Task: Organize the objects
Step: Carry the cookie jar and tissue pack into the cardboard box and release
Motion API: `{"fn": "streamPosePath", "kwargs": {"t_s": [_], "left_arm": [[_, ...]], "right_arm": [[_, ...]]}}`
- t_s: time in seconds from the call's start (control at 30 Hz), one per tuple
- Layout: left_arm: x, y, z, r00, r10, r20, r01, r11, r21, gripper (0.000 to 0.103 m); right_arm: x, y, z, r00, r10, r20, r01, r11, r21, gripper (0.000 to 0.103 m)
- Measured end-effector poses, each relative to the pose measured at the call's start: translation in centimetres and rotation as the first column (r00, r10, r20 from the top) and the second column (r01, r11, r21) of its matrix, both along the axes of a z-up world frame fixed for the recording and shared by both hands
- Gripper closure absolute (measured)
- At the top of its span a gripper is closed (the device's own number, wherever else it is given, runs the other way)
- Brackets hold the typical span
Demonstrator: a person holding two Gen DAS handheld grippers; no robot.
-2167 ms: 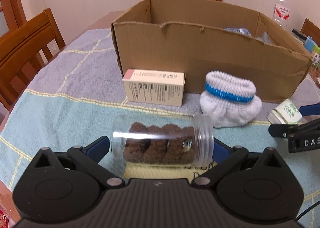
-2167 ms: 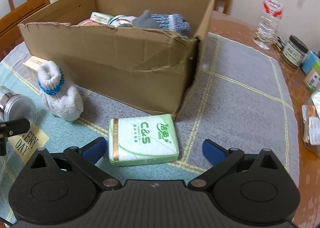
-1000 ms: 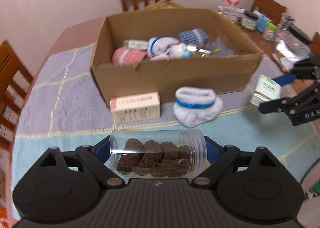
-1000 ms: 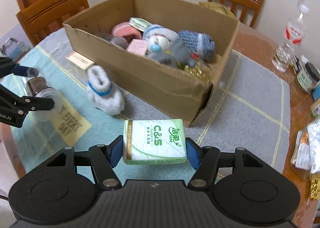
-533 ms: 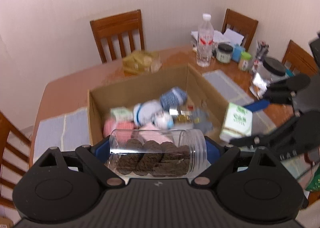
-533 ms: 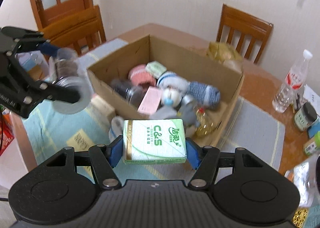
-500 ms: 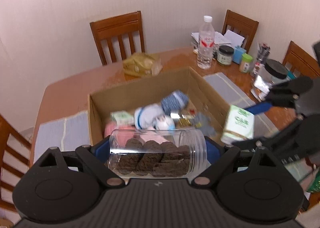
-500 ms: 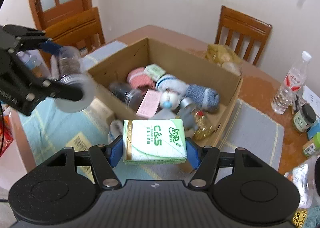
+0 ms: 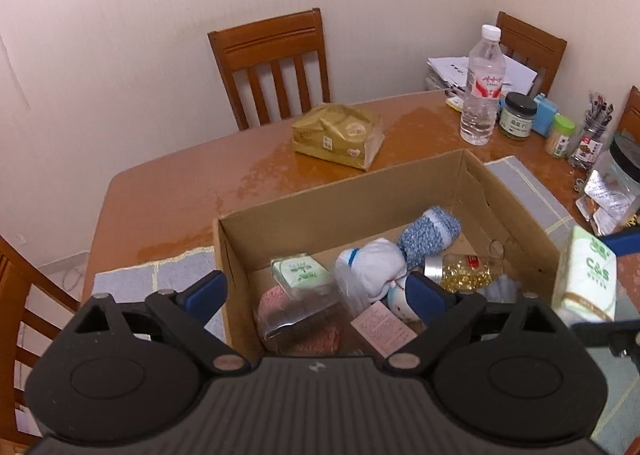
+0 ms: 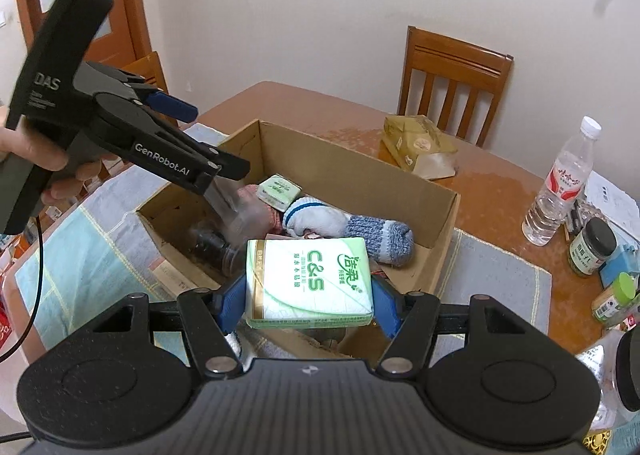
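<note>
Tissue pack, green-white, "C&S" print, clamped in right tongs; left tongs just opened, empty.

Water bottle, gold packet, chairs

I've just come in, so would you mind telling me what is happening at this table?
A person is tidying loose items into a cardboard box with two handheld grippers. The left gripper has just been opening above the box, nothing sits between its fingers, and the clear jar appears blurred just below it, inside the box. The right gripper is shut on a green tissue pack, held over the box's near edge.
</note>
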State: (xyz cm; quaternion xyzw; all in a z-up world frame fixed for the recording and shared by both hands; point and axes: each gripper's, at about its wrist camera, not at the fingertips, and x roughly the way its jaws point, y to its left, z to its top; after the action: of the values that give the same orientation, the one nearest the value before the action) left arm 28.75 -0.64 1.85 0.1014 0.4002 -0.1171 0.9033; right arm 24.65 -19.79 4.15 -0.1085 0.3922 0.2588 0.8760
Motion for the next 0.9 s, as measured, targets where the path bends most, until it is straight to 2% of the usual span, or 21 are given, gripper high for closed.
{"fn": "streamPosePath", "kwargs": {"t_s": [0.13,0.37,0.63,0.7,0.73,0.77,0.9], "left_arm": [[-0.2,0.8,-0.3,1.0,-0.012,-0.01,0.012,1.0,0.004,0.006],[-0.7,2.5,0.2,0.999,-0.025,-0.047,0.023,0.999,-0.043,0.006],[-1.2,4.4,1.2,0.997,-0.068,-0.036,0.065,0.995,-0.071,0.005],[-1.4,4.7,1.4,0.996,-0.08,-0.032,0.078,0.995,-0.067,0.003],[-1.5,4.9,1.5,0.996,-0.089,-0.029,0.087,0.994,-0.067,0.003],[-1.5,5.0,1.5,0.995,-0.097,-0.027,0.095,0.993,-0.068,0.003],[-1.7,5.8,1.4,0.994,-0.106,-0.027,0.103,0.992,-0.071,0.003]], "right_arm": [[0.6,0.7,-0.3,1.0,-0.014,-0.009,0.014,1.0,-0.008,0.034],[1.3,2.5,-0.4,1.0,-0.025,-0.019,0.024,0.999,-0.028,0.034],[1.8,4.9,-0.6,0.998,-0.057,-0.025,0.056,0.997,-0.046,0.034],[1.9,5.5,-0.6,0.998,-0.063,-0.026,0.062,0.997,-0.04,0.027],[1.8,5.8,-0.5,0.997,-0.069,-0.026,0.067,0.997,-0.04,0.011],[1.7,6.0,-0.4,0.997,-0.08,-0.012,0.079,0.996,-0.036,0.004],[1.1,6.6,0.0,0.993,-0.118,0.011,0.119,0.992,-0.044,0.0]]}}
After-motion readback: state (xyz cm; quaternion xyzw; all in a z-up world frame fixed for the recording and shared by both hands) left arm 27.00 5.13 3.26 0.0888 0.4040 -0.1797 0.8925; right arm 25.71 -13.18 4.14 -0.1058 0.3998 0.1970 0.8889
